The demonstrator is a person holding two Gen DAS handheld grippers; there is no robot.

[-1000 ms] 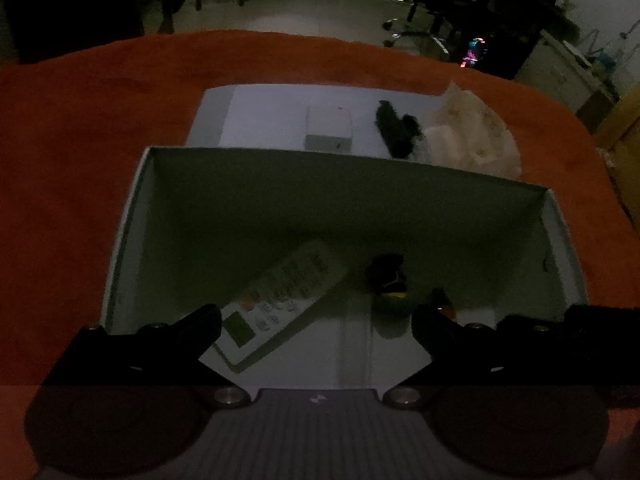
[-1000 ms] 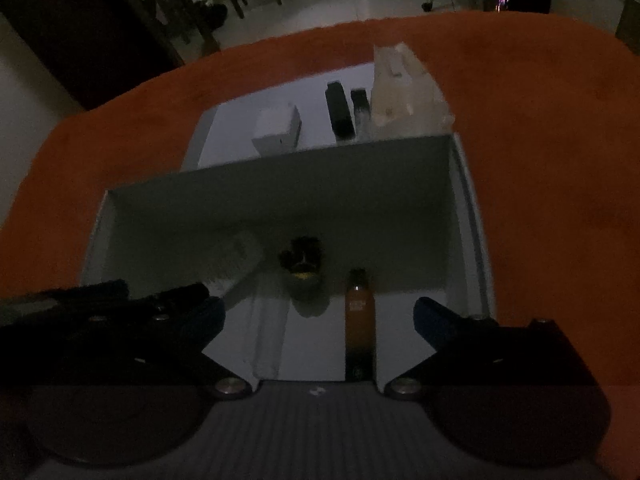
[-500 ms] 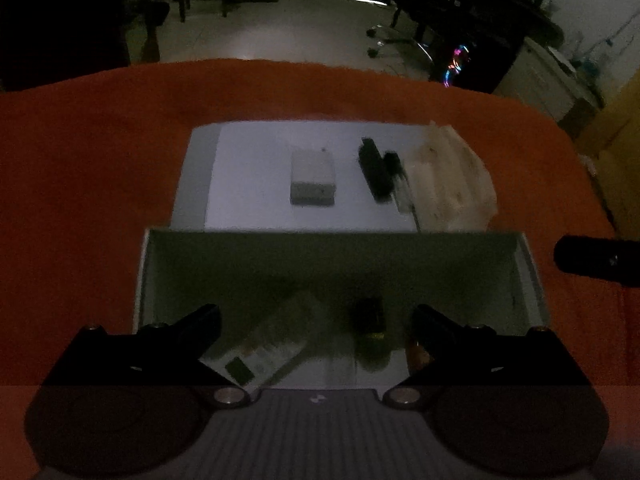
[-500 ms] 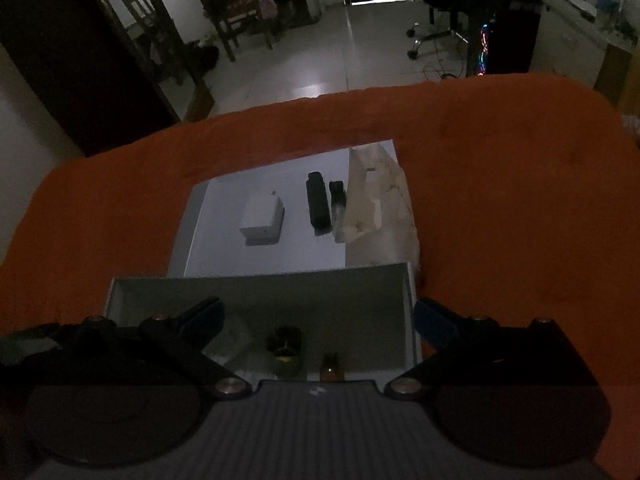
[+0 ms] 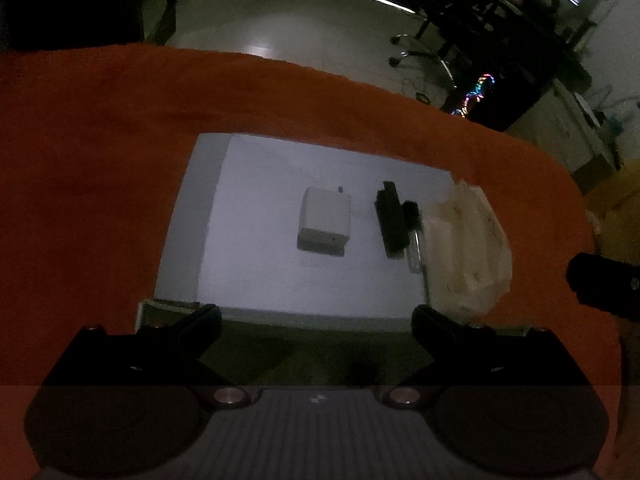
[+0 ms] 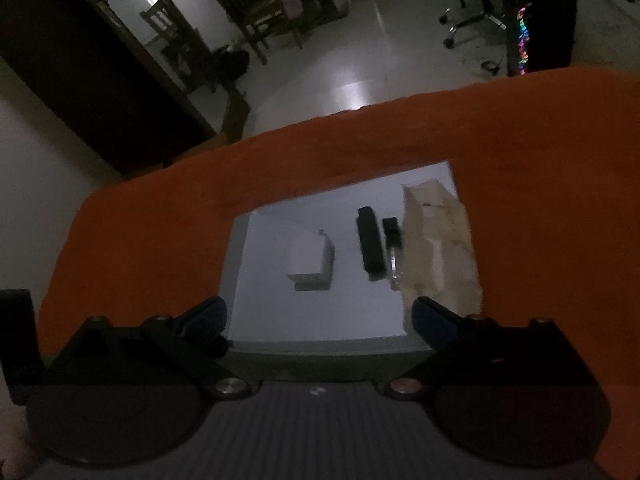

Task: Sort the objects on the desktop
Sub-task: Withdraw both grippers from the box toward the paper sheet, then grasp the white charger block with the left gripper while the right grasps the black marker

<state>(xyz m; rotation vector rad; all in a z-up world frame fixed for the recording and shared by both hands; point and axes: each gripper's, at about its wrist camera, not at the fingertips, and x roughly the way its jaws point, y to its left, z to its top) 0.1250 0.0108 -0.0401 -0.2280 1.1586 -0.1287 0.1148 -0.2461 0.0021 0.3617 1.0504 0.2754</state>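
Pulled back and up from the box (image 5: 320, 344) over the last second, both cameras; remote, small dark item and amber bottle seen inside earlier now out of view, only the box's far wall and rim showing at the bottom edge. More of the flat white lid (image 5: 260, 220) beyond the box now visible.

On the lid: white square adapter (image 5: 325, 219) near centre, lying flat. Right of it, apart, black oblong block (image 5: 389, 218), then a smaller black-capped piece (image 5: 411, 216) just beside it with a clear slim part below; exact kind too dark to tell. Crumpled pale plastic bag (image 5: 468, 248) at the lid's right edge, overlapping onto the orange cloth (image 5: 100, 160).

Left gripper (image 5: 316, 322) empty, fingers spread wide, tips over the box's far rim. Right gripper (image 6: 318, 314) likewise empty and spread wide, tips framing the near edge of the lid. Same layout in right view: adapter (image 6: 310, 264), black block (image 6: 370, 244), bag (image 6: 438, 252). Dark body of the other gripper at far right of left view, at far left of right view.

Room dim; tiled floor, wooden chairs (image 6: 256, 8), office chair, RGB-lit computer case (image 5: 476, 94) behind.
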